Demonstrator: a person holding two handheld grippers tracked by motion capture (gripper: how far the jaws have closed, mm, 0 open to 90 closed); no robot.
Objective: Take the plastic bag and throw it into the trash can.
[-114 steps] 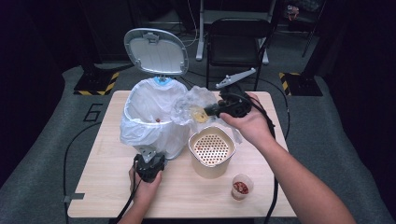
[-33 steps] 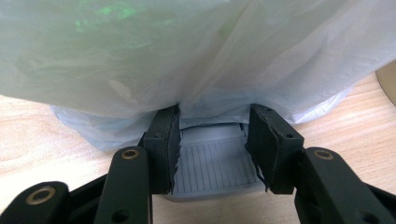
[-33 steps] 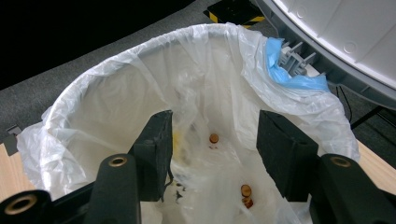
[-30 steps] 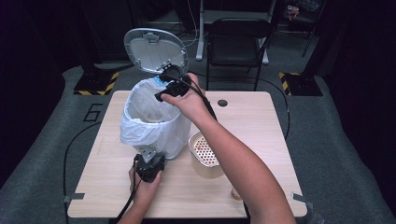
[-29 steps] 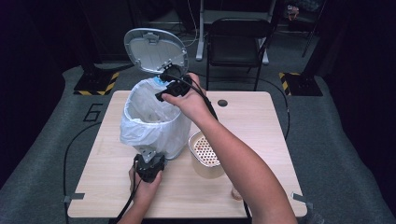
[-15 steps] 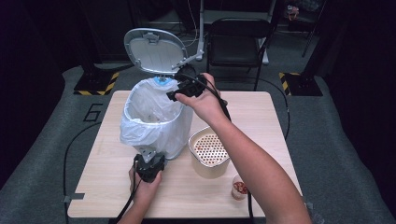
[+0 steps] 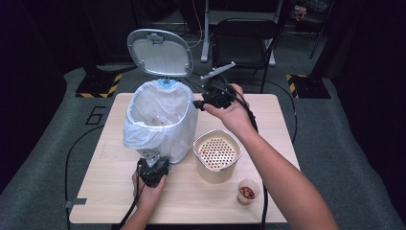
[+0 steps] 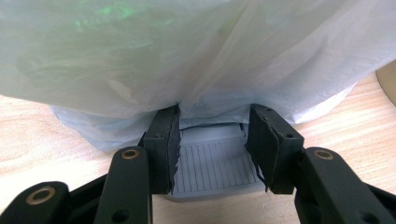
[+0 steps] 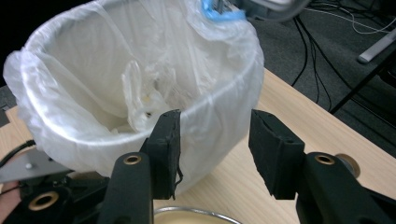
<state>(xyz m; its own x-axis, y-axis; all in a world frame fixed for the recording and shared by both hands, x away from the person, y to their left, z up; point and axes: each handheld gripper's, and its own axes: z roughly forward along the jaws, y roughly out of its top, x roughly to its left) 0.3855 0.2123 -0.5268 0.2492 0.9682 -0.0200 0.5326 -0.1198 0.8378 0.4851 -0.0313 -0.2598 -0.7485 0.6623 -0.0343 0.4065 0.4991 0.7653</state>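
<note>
The pedal [image 8: 218, 168] at the foot of the bin [image 7: 165, 125] is being pressed down by the left gripper [image 7: 153, 168], whose jaws are standing at either side of the pedal's ribbed plate, closed as far as they go, though whether the pads are actually biting on it cannot be told. The lid [image 7: 160, 51] is being kept upright in this way, and a crumpled plastic wrapper [image 9: 140, 100] is already lying inside the white liner. The right gripper [image 7: 207, 101] is being held beside the bin's rim, its jaws having just been closing with nothing between them. The disposal is judged as done; the pedal is left to be released, and the perforated container [image 7: 216, 154] and small cup [image 7: 247, 192] on the table [image 7: 282, 139] are waiting untouched.
</note>
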